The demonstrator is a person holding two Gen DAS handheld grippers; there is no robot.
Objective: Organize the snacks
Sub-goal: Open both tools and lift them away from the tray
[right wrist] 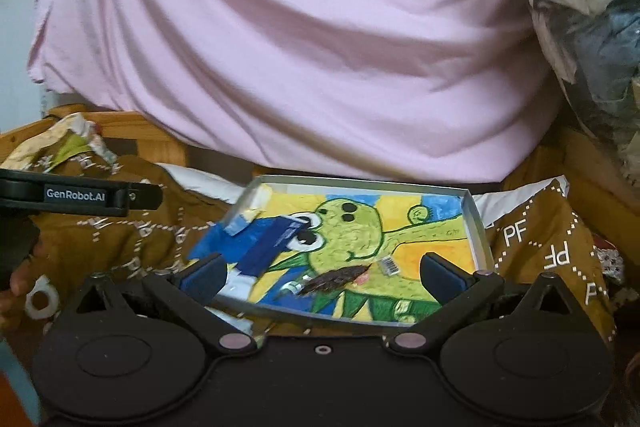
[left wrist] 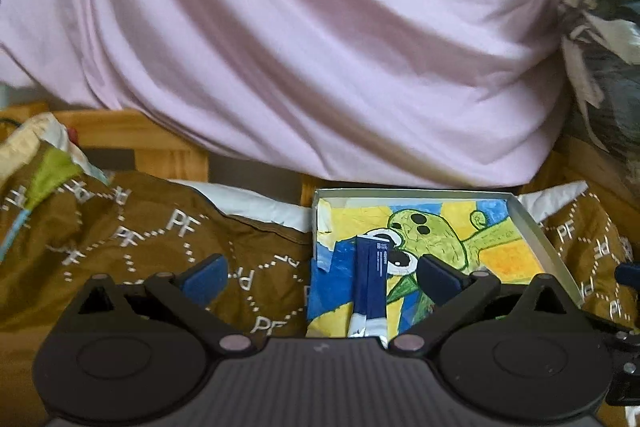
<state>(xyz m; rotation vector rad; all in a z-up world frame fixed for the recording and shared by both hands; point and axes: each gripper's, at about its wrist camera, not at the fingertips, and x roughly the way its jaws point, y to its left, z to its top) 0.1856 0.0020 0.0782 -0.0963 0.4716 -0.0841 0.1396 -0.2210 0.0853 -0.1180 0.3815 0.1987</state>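
A shallow box (left wrist: 412, 191) lined with a green cartoon drawing lies on a brown cloth. A dark blue snack packet (left wrist: 370, 275) rests lengthwise in its left half. My left gripper (left wrist: 322, 277) hovers open over the box's left edge, and the packet lies between its fingers untouched. In the right wrist view the same box (right wrist: 360, 185) holds the blue packet (right wrist: 272, 243), a dark brown wrapper (right wrist: 332, 279) and a small barcode scrap (right wrist: 389, 265). My right gripper (right wrist: 322, 279) is open just above the box's near side, with the brown wrapper between its fingers.
A person in a pink shirt (left wrist: 320, 47) sits close behind the box. Brown cloth printed "PF" (left wrist: 140, 235) covers the surface on both sides. A crumpled bag (right wrist: 72, 135) lies far left by a wooden frame (right wrist: 132, 135). The left gripper's body (right wrist: 80, 195) juts in from the left.
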